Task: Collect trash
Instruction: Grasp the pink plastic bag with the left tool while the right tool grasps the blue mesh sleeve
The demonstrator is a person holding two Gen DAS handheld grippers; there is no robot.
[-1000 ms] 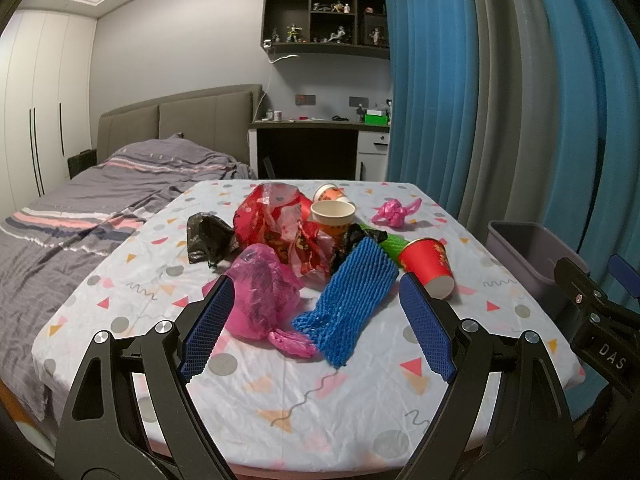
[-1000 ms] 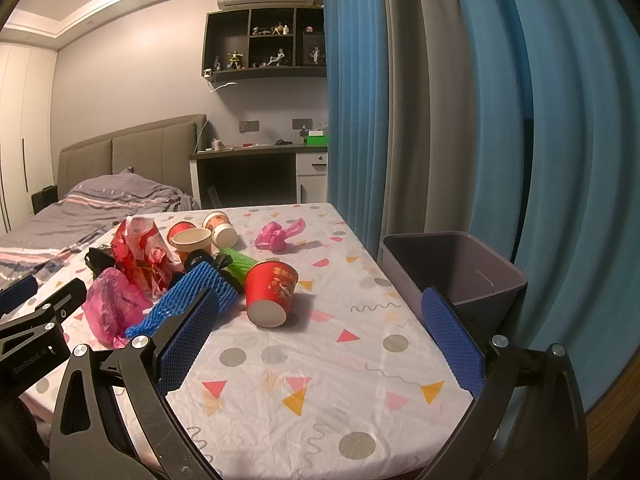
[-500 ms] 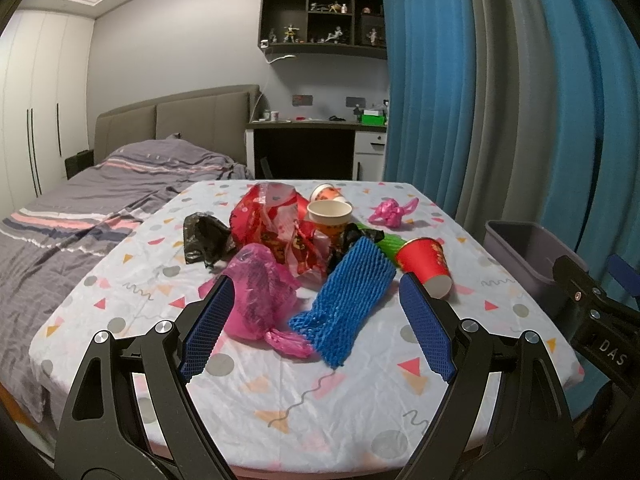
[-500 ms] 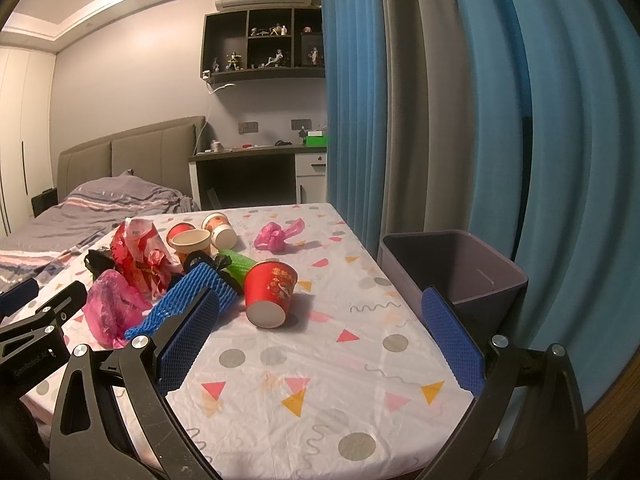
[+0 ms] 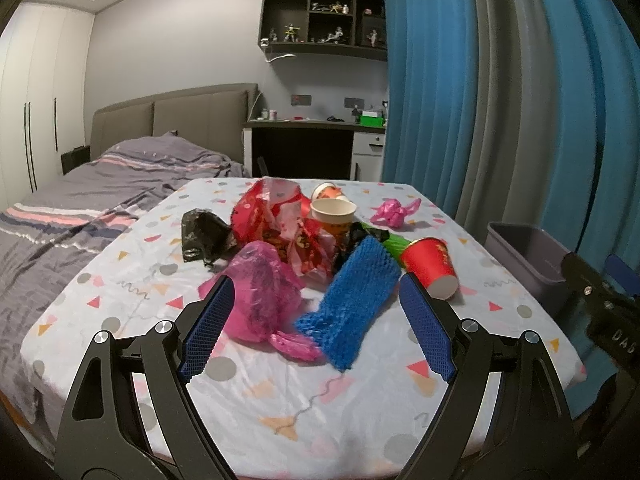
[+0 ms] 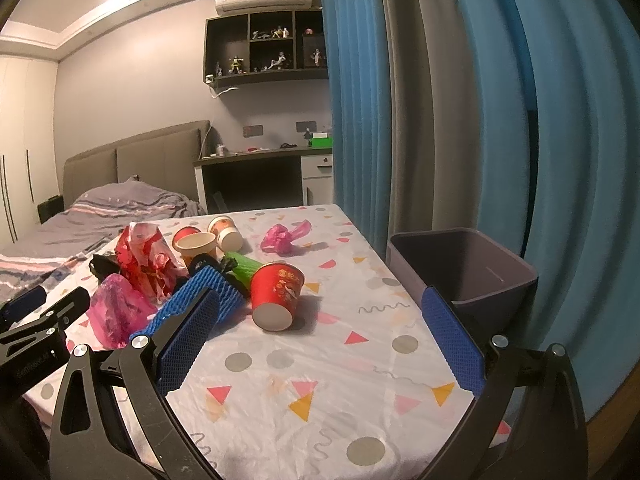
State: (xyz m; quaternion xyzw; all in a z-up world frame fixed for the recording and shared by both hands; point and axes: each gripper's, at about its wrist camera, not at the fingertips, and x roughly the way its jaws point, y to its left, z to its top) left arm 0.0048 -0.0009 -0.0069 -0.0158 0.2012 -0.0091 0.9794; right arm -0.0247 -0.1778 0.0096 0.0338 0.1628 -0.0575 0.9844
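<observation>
Bedroom with blue curtains [image 5: 432,92] and a grey bed [image 5: 100,200]; a worktop [image 5: 280,380] under a white cloth with coloured triangles and dots carries a heap of trash. Both sets of fingers stand released, wide apart, nothing between them.

The left gripper [image 5: 316,328] hovers over the near part of the worktop. Just ahead of its fingers lie a pink plastic bag [image 5: 262,292], close to the left finger, and a blue foam net sleeve [image 5: 352,300], nearer the right finger; neither is touched. Behind them sit a red printed bag [image 5: 276,220], a crumpled black bag [image 5: 202,234], an upright paper cup [image 5: 334,216] and a green foam net [image 5: 396,244]. A red paper cup [image 5: 430,270] lies on its side just beyond the right finger. A small pink bag knot [image 5: 392,212] rests farther back, apart from the heap.

The right gripper [image 6: 320,340] hangs over bare cloth, the red cup ahead between its fingers. A grey bin [image 6: 464,272] stands off the worktop's edge, behind the right finger.
</observation>
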